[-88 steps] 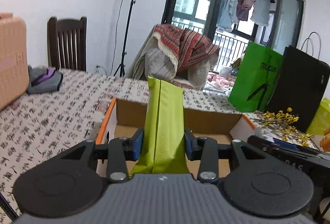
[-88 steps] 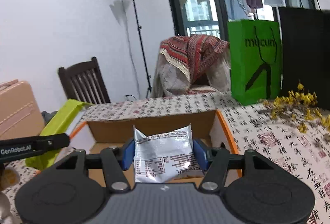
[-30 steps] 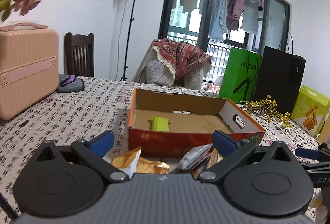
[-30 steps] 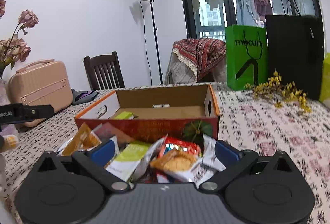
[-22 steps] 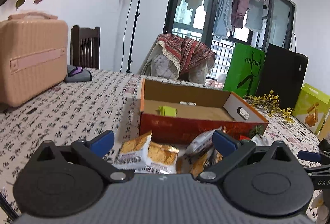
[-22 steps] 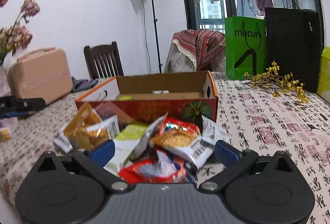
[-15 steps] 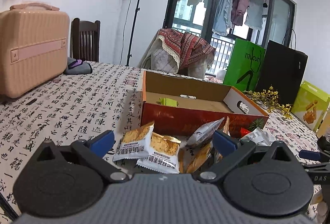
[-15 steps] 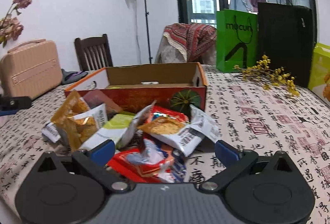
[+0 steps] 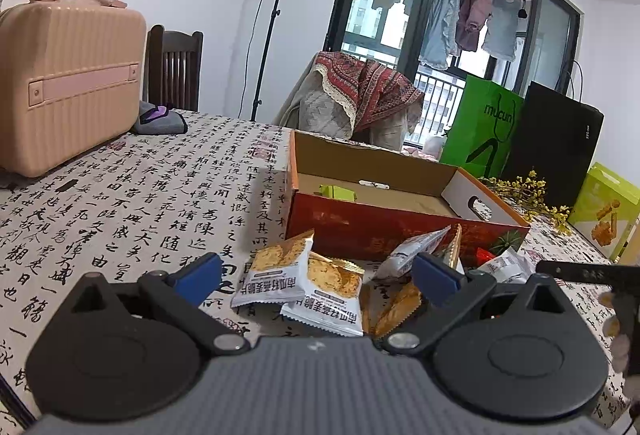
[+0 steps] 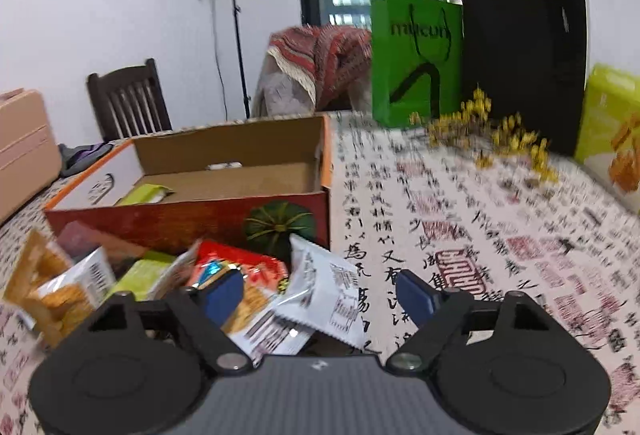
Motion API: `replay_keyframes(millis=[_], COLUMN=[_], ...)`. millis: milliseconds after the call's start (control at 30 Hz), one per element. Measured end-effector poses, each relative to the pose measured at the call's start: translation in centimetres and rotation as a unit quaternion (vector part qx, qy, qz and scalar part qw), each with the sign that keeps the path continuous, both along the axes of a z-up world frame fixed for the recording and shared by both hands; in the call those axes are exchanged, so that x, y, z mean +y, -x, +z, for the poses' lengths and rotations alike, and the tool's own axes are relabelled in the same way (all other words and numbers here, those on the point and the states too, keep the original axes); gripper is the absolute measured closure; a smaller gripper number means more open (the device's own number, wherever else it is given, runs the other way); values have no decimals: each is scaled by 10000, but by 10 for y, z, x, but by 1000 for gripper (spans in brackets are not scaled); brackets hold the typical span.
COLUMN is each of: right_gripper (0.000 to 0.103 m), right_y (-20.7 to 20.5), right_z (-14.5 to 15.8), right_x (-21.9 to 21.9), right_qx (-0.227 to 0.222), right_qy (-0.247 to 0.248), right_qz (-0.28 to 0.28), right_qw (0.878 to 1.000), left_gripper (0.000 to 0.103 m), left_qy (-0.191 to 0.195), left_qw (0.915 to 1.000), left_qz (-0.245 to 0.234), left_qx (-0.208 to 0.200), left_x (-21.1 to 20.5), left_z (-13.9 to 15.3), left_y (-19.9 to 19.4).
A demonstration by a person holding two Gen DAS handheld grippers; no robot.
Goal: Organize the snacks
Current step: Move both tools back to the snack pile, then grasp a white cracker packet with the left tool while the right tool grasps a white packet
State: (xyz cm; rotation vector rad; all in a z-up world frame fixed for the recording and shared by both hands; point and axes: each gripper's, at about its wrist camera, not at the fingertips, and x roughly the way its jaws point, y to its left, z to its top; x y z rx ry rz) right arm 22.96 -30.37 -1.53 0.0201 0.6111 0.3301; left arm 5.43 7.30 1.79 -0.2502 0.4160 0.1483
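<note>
Left gripper (image 9: 316, 277) and right gripper (image 10: 320, 293): jaws wide open, empty, above snack packets (image 9: 308, 281) beside the box (image 9: 400, 227); 1 green packet (image 10: 146, 193) inside.

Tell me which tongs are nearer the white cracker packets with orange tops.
Left. The left tongs frame the white cracker packets with orange tops directly ahead, while the right tongs sit over the pile's right end, those packets far left.

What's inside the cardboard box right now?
In the cardboard box, one lime-green snack packet lies near its left end, on bare brown floor. The red front wall hides the nearest strip of the floor, so anything lying flat there cannot be seen.
</note>
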Motion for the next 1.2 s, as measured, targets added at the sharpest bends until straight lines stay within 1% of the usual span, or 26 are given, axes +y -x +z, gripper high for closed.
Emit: replay_keyframes(millis=[100,167,233,267,300,367,433,567,667,733,833,1033,1100,1200], right_gripper=[23,24,35,42,47,50,55,58,58,58,58,58,58,58], right_y=[-20,-29,-40,-44,-48,-50,-47,-46,-38,-28,-7,28,29,25], right_z=[-7,-11,-17,-20,-24,-27,-28,-28,-25,-18,-9,0,0,-1], right_x=[0,4,6,6,5,3,4,0,-5,-5,-2,4,5,2], right_qx=[267,334,468,566,664,724,714,662,413,97,-378,-1088,-1227,-1182], right_qy=[-137,-48,-50,-107,-200,-301,-290,-444,-492,-477,-346,-135,-95,-198], right_qz=[-15,-40,-68,-72,-75,-54,2,4,-91,-120,-116,3,-12,-33], right_qw=[9995,9994,9989,9983,9976,9969,9970,9968,9979,9987,9986,9940,9924,9928], left_gripper=[0,0,0,0,0,0,0,0,0,0,0,0,0,0], left_qy=[16,32,41,40,41,52,63,83,69,58,11,-40,-73,-25], left_qw=[10000,10000,9999,9999,9999,9999,9998,9998,9997,9996,9994,9983,9975,9963], left_qz=[49,77,86,87,92,106,145,144,149,179,232,270,268,303], left_qx=[15,32,45,52,62,77,99,129,170,198,248,510,643,802], left_x=[3,5,5,5,5,6,7,6,6,6,9,16,19,26], left_z=[-1,-2,-3,-3,-4,-5,-5,-7,-9,-10,-10,-15,-18,-22], left_y=[0,-1,-1,-2,-2,-3,-4,-9,-10,-12,-15,-33,-43,-58])
